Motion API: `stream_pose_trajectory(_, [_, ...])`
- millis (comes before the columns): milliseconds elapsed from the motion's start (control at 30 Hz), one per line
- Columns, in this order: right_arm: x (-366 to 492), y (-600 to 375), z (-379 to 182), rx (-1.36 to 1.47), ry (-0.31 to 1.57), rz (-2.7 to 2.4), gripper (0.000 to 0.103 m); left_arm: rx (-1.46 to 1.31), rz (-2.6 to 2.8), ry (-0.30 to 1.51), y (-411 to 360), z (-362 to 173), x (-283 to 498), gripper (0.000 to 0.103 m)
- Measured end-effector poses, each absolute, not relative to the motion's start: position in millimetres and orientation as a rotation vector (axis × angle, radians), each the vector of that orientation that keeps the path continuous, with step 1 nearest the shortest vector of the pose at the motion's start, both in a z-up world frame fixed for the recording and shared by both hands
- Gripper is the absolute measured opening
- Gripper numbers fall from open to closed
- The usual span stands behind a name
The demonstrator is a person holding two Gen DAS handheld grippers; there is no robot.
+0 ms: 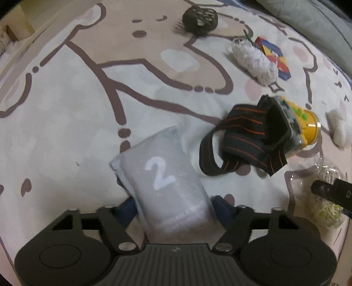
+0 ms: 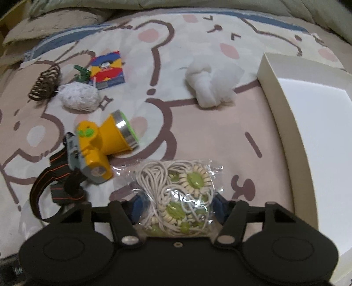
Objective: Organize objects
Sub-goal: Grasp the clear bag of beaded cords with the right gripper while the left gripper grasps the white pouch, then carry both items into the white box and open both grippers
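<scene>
My left gripper (image 1: 173,204) is shut on a pale grey pouch marked "2" (image 1: 162,176), which sticks forward over the bed sheet. My right gripper (image 2: 177,203) is shut on a clear bag of cream cord and green beads (image 2: 178,193); the same bag (image 1: 327,198) and a right fingertip (image 1: 323,189) show at the right edge of the left wrist view. A yellow headlamp (image 2: 103,143) with a black, orange-striped strap (image 1: 246,136) lies between the two grippers. A cream open box (image 2: 283,123) stands to the right of the right gripper.
On the cartoon-print sheet lie a knotted white cloth (image 2: 211,85), a white mesh ball (image 2: 79,99), a colourful card pack (image 2: 107,70), a green clip (image 2: 81,72) and a dark coiled wire thing (image 2: 45,83). Pillows and a quilt (image 2: 154,6) line the far edge.
</scene>
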State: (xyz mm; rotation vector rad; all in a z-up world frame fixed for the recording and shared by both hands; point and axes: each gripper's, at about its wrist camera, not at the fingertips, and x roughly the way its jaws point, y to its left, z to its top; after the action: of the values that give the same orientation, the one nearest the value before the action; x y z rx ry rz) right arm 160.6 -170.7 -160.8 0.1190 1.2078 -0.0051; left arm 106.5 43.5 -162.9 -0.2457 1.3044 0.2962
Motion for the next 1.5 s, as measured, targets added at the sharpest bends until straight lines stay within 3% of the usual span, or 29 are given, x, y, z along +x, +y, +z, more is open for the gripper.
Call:
stream_pose_trajectory(233, [149.3,-174.9,-133.2,0.129,1.117,0.021,0.06,-0.212,0.24,1.248,45.5,-147.2,97.1,0.066])
stream_pose_trajectory(967, [84.3,-180.9,-35.4,0.024,0.741,0.078,0.06,-0.014,0.147,0.782,32.9,-26.2,60.5,0.066])
stream_pose_trajectory(1500, [53.9,-225.5,-1.6,-0.049,0.624,0.053,0.061,0.036,0.03,0.723,-17.8,-13.1,57.5,0.066])
